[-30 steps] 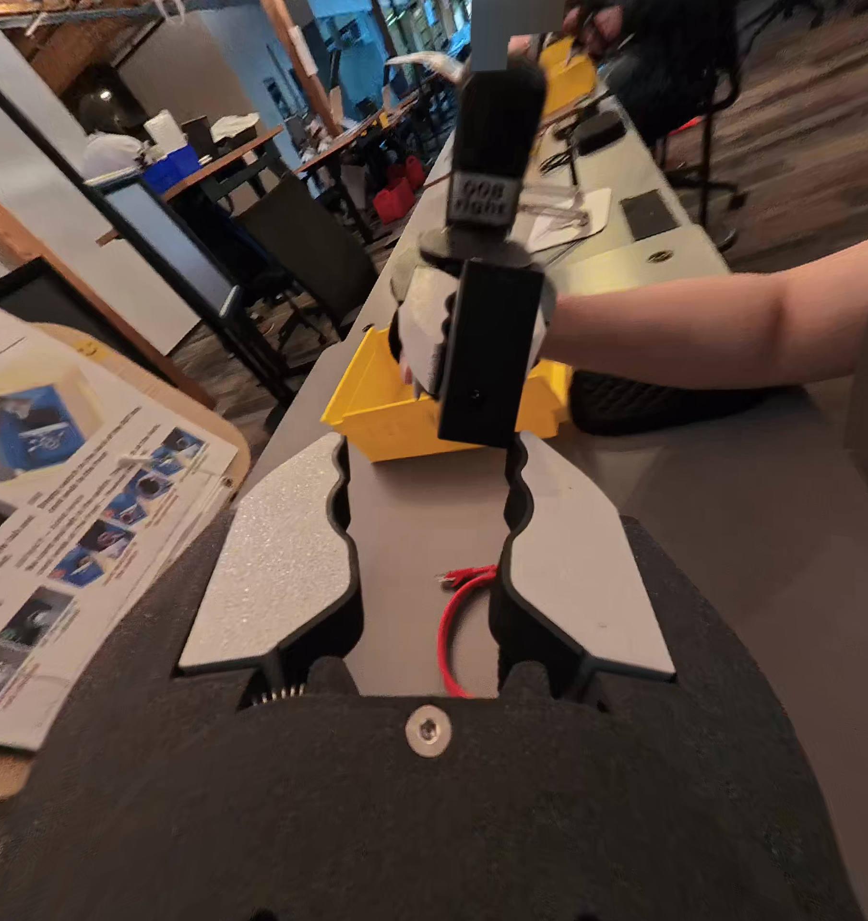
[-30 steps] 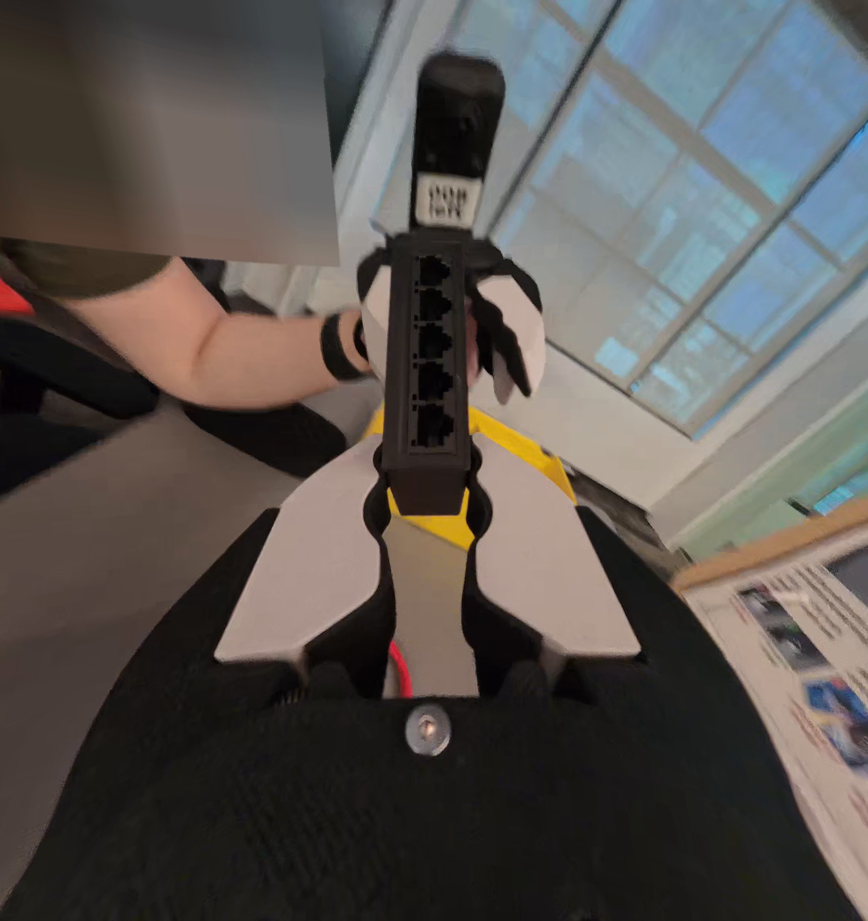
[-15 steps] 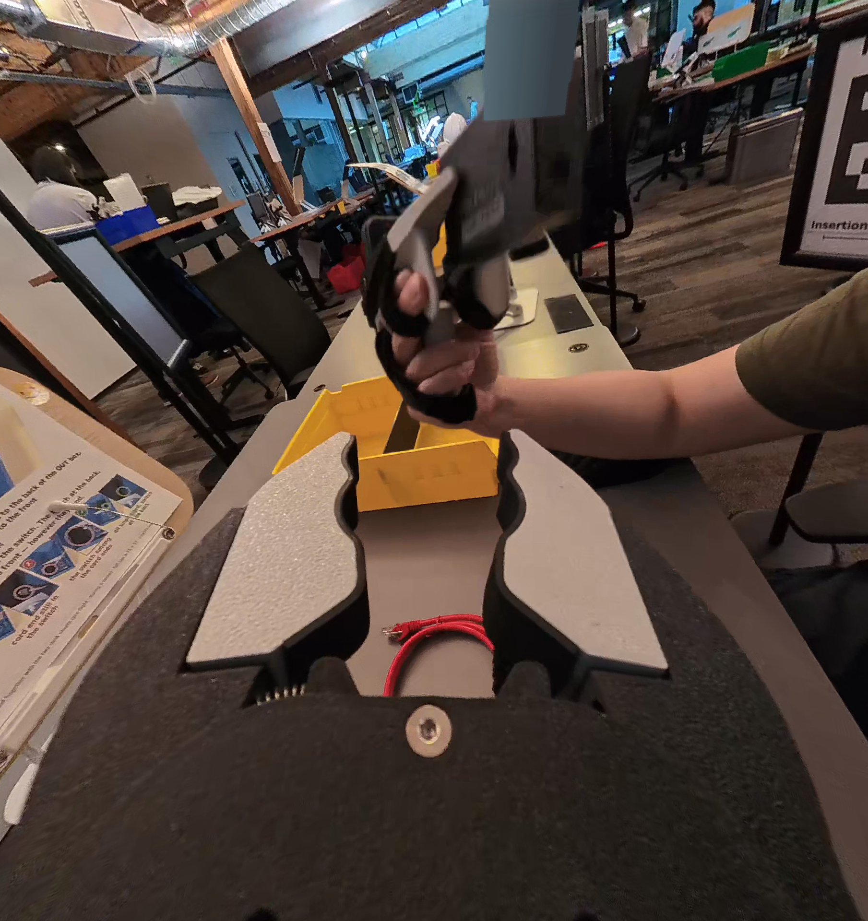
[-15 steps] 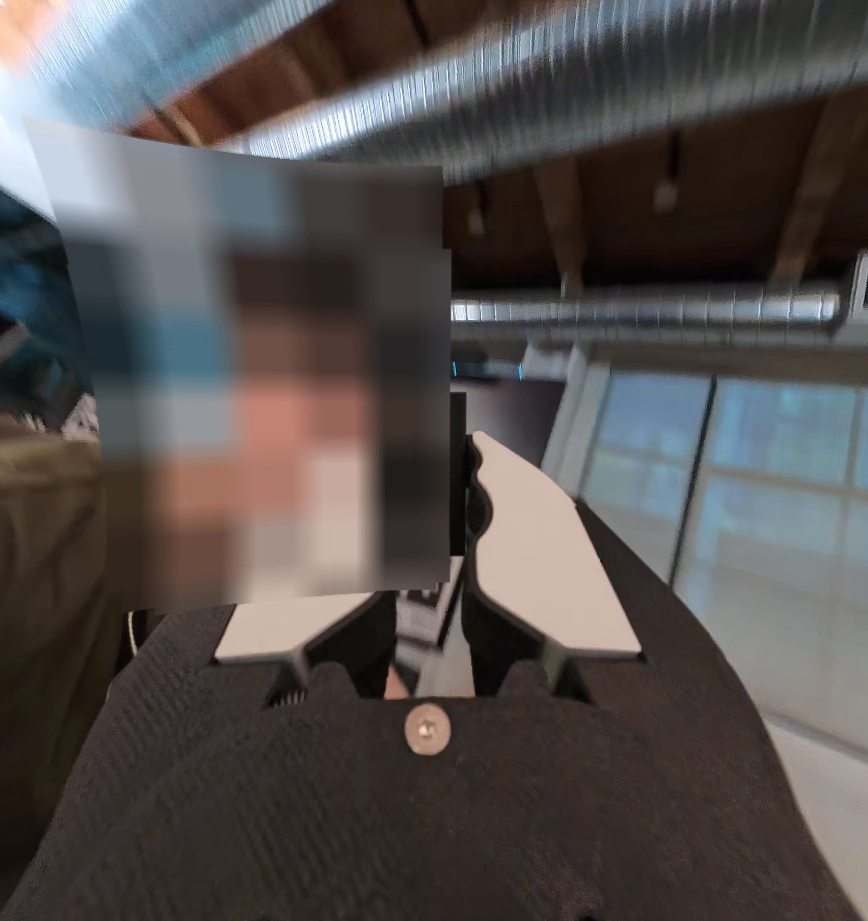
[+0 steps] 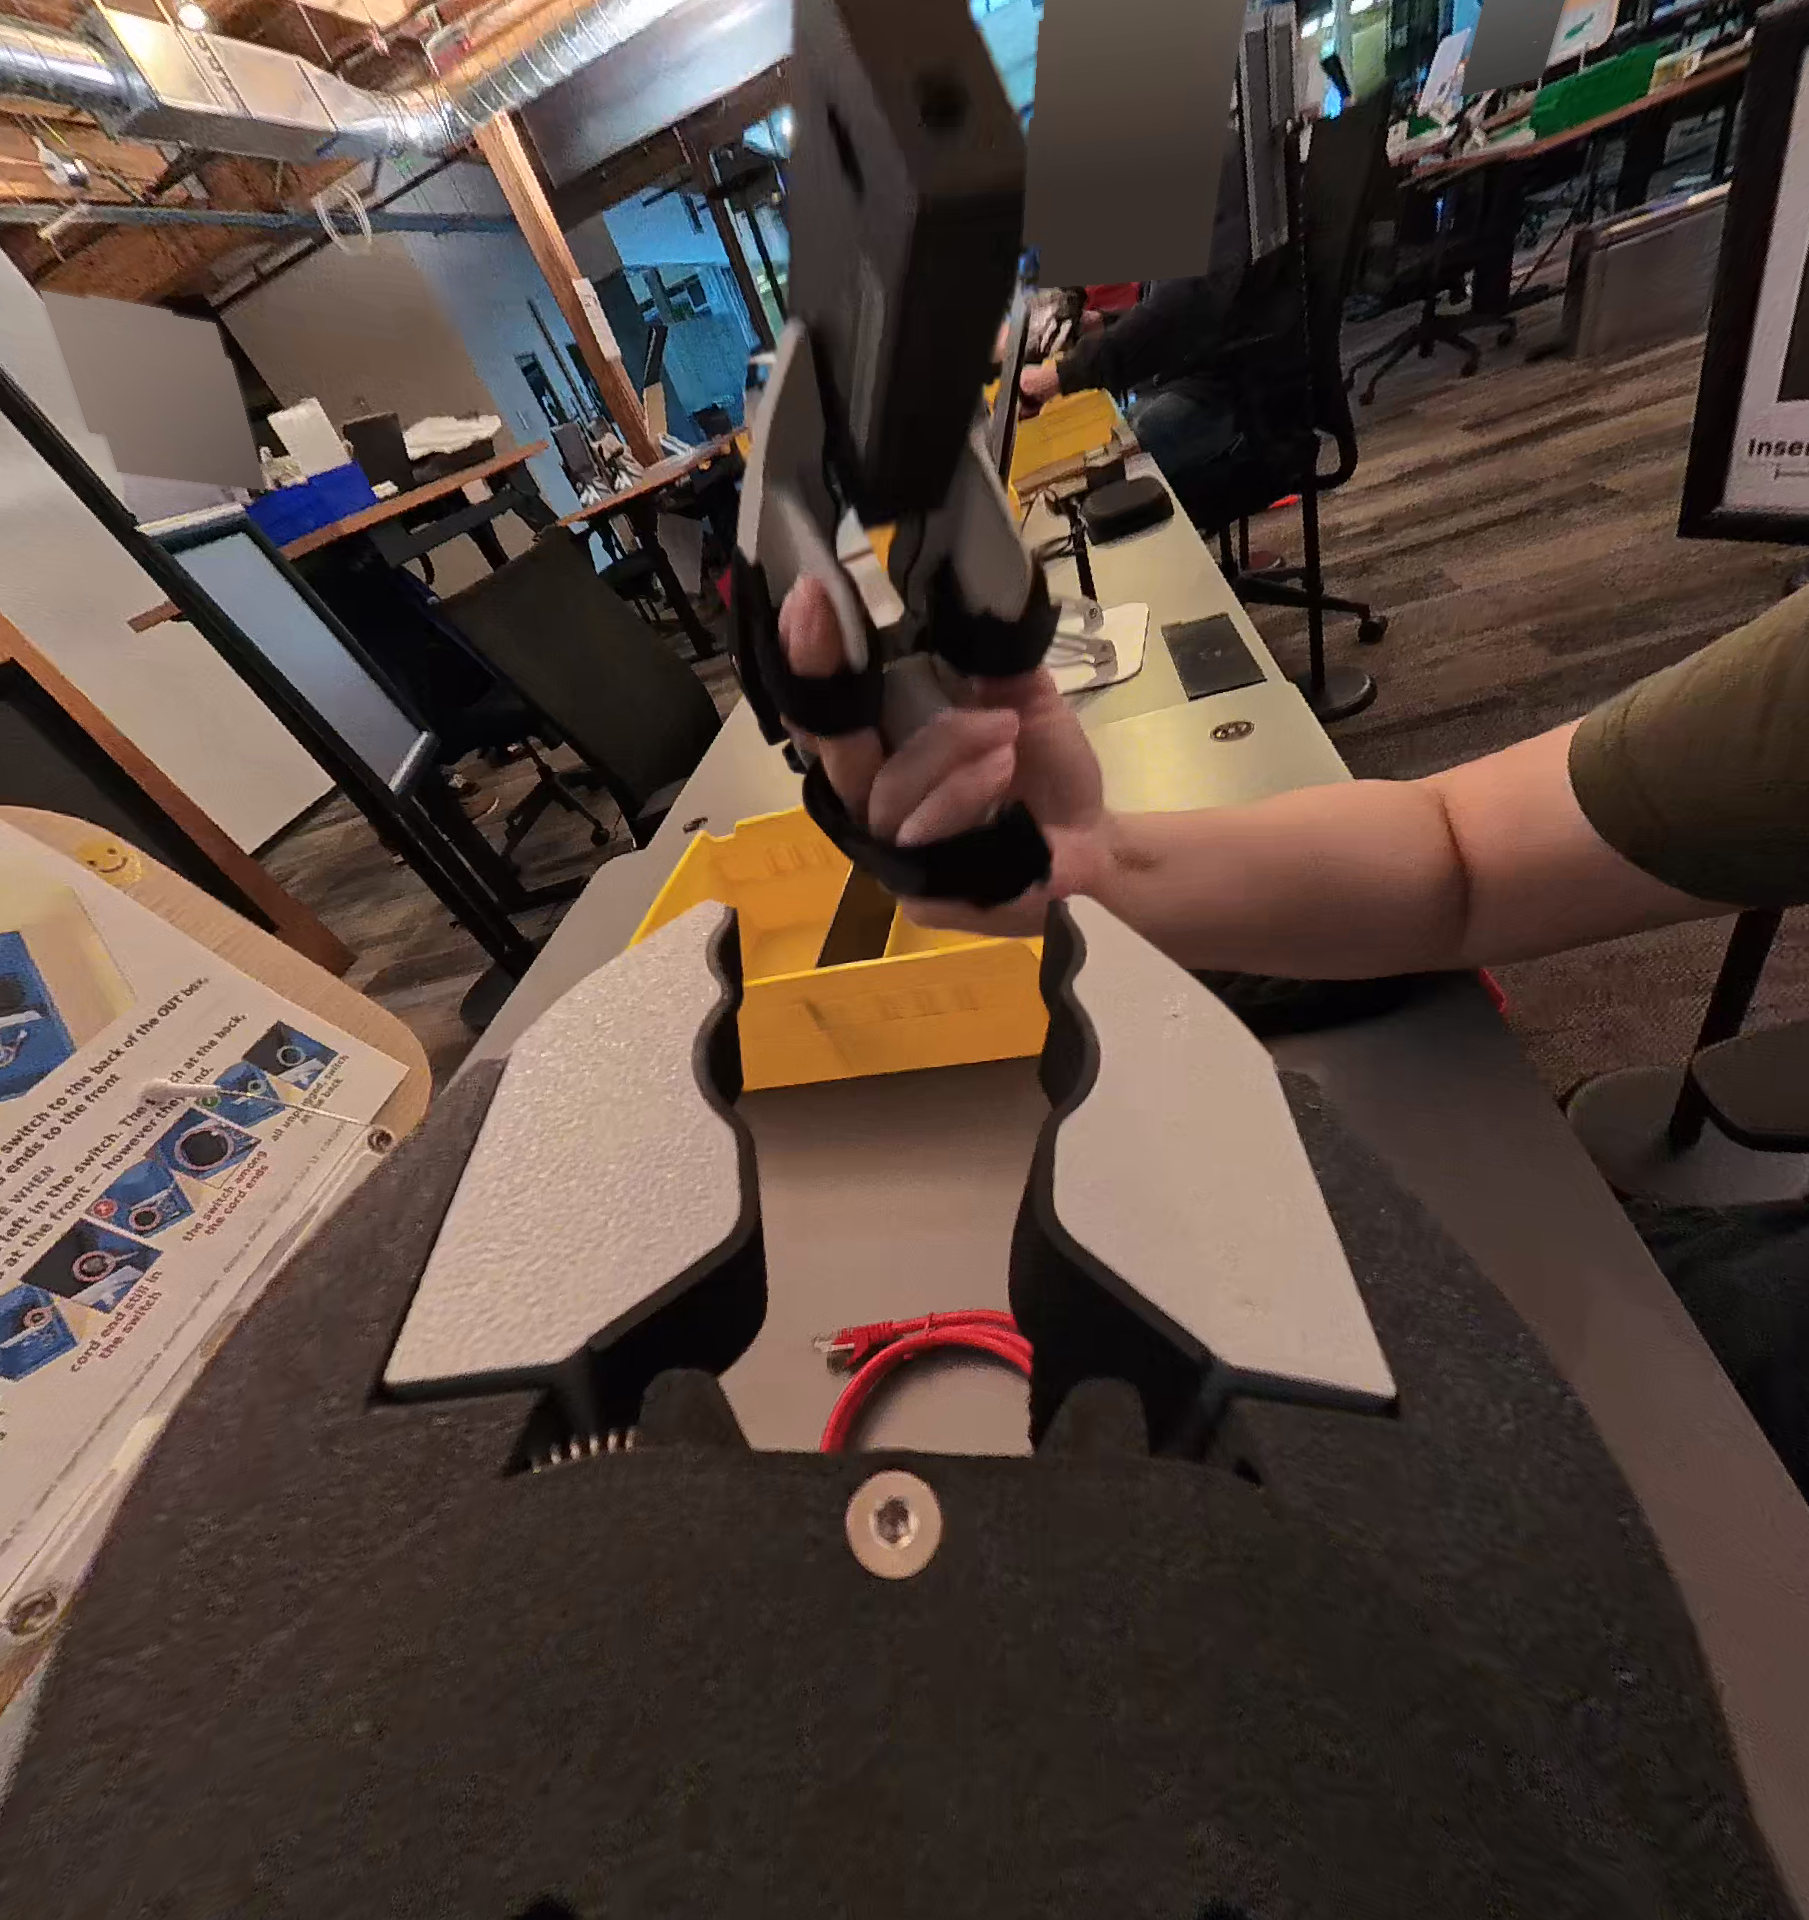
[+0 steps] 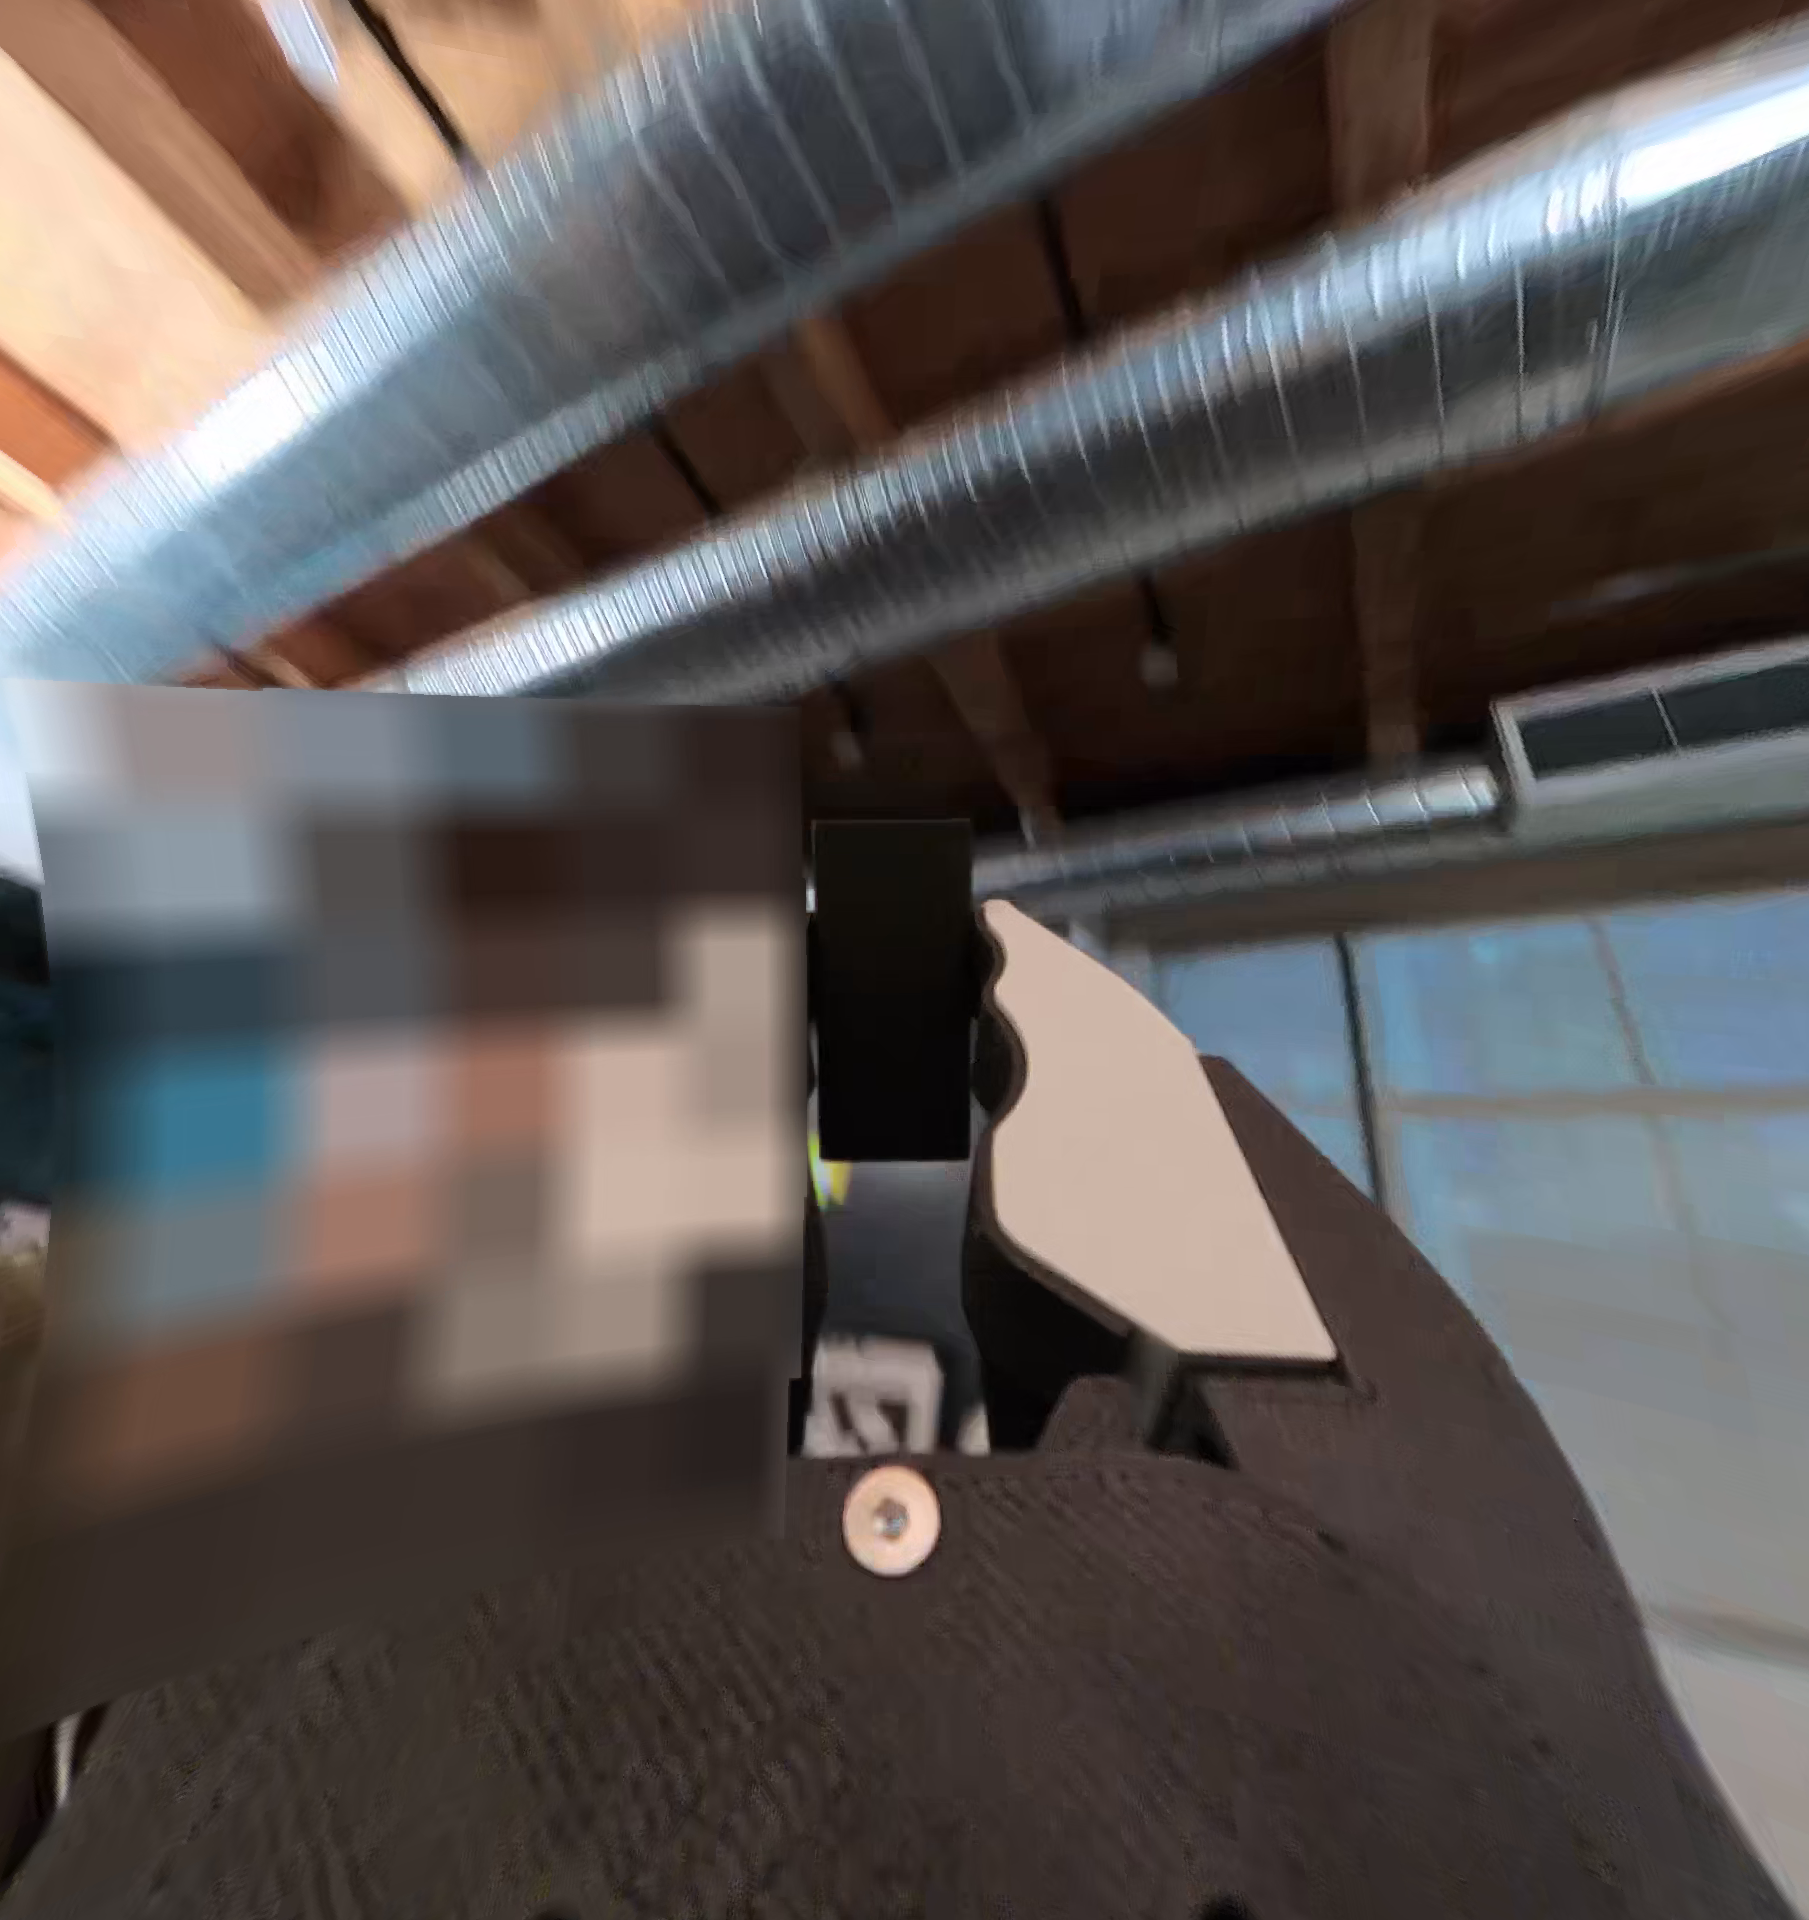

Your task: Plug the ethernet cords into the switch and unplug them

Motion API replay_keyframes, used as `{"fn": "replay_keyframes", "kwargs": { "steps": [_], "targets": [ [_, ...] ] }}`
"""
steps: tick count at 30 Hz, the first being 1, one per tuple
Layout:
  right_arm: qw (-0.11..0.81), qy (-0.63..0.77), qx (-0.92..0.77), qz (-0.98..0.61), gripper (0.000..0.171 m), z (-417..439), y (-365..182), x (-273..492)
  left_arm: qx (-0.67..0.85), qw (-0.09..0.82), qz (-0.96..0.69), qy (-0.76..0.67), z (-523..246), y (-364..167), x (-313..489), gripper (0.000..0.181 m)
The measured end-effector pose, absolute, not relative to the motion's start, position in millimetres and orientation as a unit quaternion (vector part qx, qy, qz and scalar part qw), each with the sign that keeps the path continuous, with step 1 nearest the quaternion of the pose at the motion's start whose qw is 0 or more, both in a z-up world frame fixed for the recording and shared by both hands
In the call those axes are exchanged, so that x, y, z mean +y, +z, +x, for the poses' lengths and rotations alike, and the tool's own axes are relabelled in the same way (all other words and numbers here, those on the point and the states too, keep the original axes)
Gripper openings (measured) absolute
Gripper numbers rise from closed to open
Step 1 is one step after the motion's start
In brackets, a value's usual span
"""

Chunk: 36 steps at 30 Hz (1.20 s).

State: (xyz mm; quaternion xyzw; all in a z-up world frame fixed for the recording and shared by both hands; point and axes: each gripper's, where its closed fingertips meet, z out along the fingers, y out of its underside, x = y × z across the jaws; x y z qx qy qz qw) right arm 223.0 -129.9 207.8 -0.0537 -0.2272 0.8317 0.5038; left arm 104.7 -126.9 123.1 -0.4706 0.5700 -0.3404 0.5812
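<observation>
My left gripper (image 5: 889, 930) is open and empty, low over the grey table (image 5: 1399, 1195). A red ethernet cord (image 5: 926, 1351) lies on the table between its fingers, near their base, with a plug end pointing left. In the left wrist view the right gripper (image 5: 879, 468) is raised above the yellow bin (image 5: 879, 1013), tilted up and shut on the black switch (image 5: 900, 197). The right wrist view faces the ceiling. There the switch (image 6: 889, 987) sits between the fingers of my right gripper (image 6: 889, 925). A mosaic patch hides its left finger.
A board with a printed instruction sheet (image 5: 100, 1195) stands at the left table edge. A forearm (image 5: 1295, 862) reaches in from the right over a dark pad. A framed sign (image 5: 1793, 260), chairs and desks stand beyond. Metal ducts (image 6: 879, 416) run overhead. The tips of one gripper are about 15 centimetres away from the tips of the other.
The right gripper has lifted the switch from just above the yellow bin and swung it up, so its view now faces the ceiling. The left gripper stays open over the red cord.
</observation>
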Motion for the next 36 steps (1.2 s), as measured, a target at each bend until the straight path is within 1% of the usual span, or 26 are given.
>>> {"fn": "replay_keyframes", "kwargs": {
  "steps": [2, 4, 6, 7, 8, 11, 12, 15, 17, 19, 21, 23, 26, 27, 28, 31, 32, 34, 36],
  "targets": [
    [0.553, 0.754, -0.330, -0.131, 0.028, 191.9, 192.7, -132.4, 0.561, 0.591, -0.461, -0.351, 104.4, 128.9, -128.6, 0.057],
    [0.604, 0.628, -0.443, -0.212, 0.028, 161.1, 165.7, -128.1, 0.552, 0.604, -0.451, -0.357, 106.1, 133.5, -130.0, 0.059],
    [0.623, 0.516, -0.528, -0.259, 0.028, 140.1, 139.9, -124.8, 0.560, 0.612, -0.446, -0.336, 111.6, 128.3, -128.6, 0.062],
    [0.625, 0.485, -0.552, -0.263, 0.028, 133.9, 132.2, -126.6, 0.571, 0.614, -0.446, -0.315, 115.2, 121.9, -126.2, 0.064],
    [0.624, 0.474, -0.564, -0.259, 0.028, 130.0, 128.8, -130.2, 0.585, 0.611, -0.447, -0.291, 118.7, 113.2, -123.8, 0.063],
    [0.616, 0.492, -0.564, -0.246, 0.028, 126.4, 128.9, -137.6, 0.615, 0.611, -0.430, -0.252, 126.1, 95.1, -121.1, 0.050],
    [0.616, 0.493, -0.564, -0.243, 0.028, 126.6, 128.6, -138.3, 0.612, 0.619, -0.423, -0.252, 127.3, 95.9, -120.4, 0.047],
    [0.616, 0.506, -0.557, -0.232, 0.027, 129.8, 129.2, -139.0, 0.591, 0.637, -0.402, -0.288, 128.3, 104.7, -124.3, 0.044],
    [0.622, 0.510, -0.550, -0.226, 0.027, 130.3, 129.1, -136.8, 0.595, 0.639, -0.391, -0.290, 128.8, 104.5, -127.0, 0.031],
    [0.631, 0.488, -0.556, -0.234, 0.028, 128.9, 125.7, -132.3, 0.601, 0.645, -0.401, -0.249, 126.7, 101.2, -118.8, 0.030],
    [0.637, 0.421, -0.587, -0.268, 0.030, 125.6, 116.9, -124.0, 0.614, 0.633, -0.416, -0.219, 123.5, 95.4, -112.5, 0.029],
    [0.648, 0.337, -0.613, -0.302, 0.045, 123.7, 111.5, -116.6, 0.625, 0.628, -0.424, -0.188, 120.5, 90.4, -107.9, 0.029],
    [0.639, 0.210, -0.656, -0.341, 0.040, 119.4, 96.5, -107.3, 0.649, 0.611, -0.433, -0.134, 117.7, 79.6, -102.9, 0.029],
    [0.627, 0.168, -0.675, -0.351, 0.030, 118.7, 88.1, -104.0, 0.655, 0.609, -0.431, -0.124, 117.7, 77.7, -103.0, 0.029],
    [0.617, 0.141, -0.687, -0.357, 0.029, 118.2, 82.6, -102.0, 0.663, 0.601, -0.432, -0.113, 117.3, 74.0, -102.9, 0.029],
    [0.602, 0.135, -0.695, -0.370, 0.028, 117.7, 79.8, -101.9, 0.663, 0.612, -0.418, -0.101, 116.6, 72.2, -101.4, 0.030],
    [0.607, 0.132, -0.697, -0.358, 0.028, 118.0, 80.5, -103.0, 0.660, 0.617, -0.415, -0.108, 117.2, 72.4, -100.6, 0.032],
    [0.620, 0.121, -0.699, -0.336, 0.028, 118.2, 80.7, -103.3, 0.648, 0.625, -0.422, -0.110, 118.4, 72.9, -94.9, 0.044],
    [0.621, 0.127, -0.700, -0.328, 0.028, 116.7, 78.9, -103.4, 0.648, 0.630, -0.413, -0.109, 120.6, 71.9, -94.9, 0.044]
  ]
}}
